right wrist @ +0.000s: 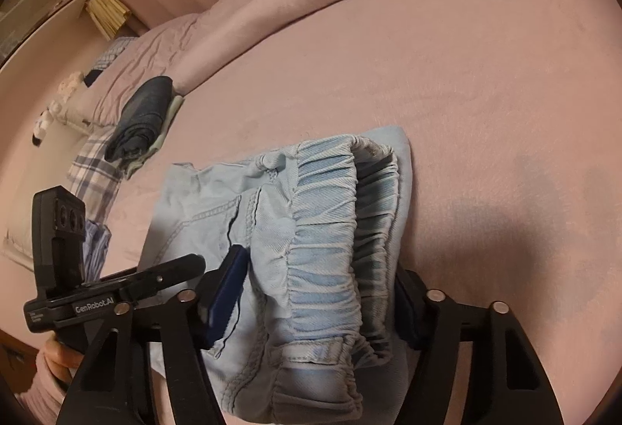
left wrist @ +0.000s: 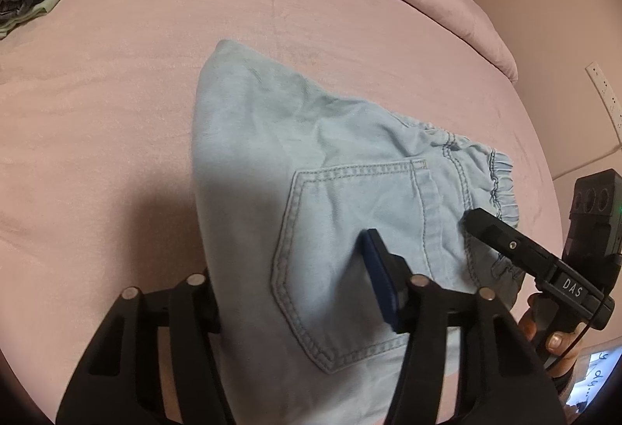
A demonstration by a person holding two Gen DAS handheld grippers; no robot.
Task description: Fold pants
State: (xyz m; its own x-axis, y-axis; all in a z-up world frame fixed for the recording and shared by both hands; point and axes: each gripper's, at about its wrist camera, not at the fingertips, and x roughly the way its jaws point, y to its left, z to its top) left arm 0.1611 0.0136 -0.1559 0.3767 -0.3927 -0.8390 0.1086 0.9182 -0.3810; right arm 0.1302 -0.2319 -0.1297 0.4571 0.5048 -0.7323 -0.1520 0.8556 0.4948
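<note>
Between the fingers of the left claw [left wrist: 295, 281] and of the right claw [right wrist: 322, 304], both spread wide, the folded pants [left wrist: 311, 168] are straddled on the bed [left wrist: 116, 94], seemingly so the fold can be pressed flat.

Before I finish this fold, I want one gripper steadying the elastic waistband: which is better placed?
Right. The right gripper already straddles the waistband of the pants; the left gripper sits by the back pocket.
</note>
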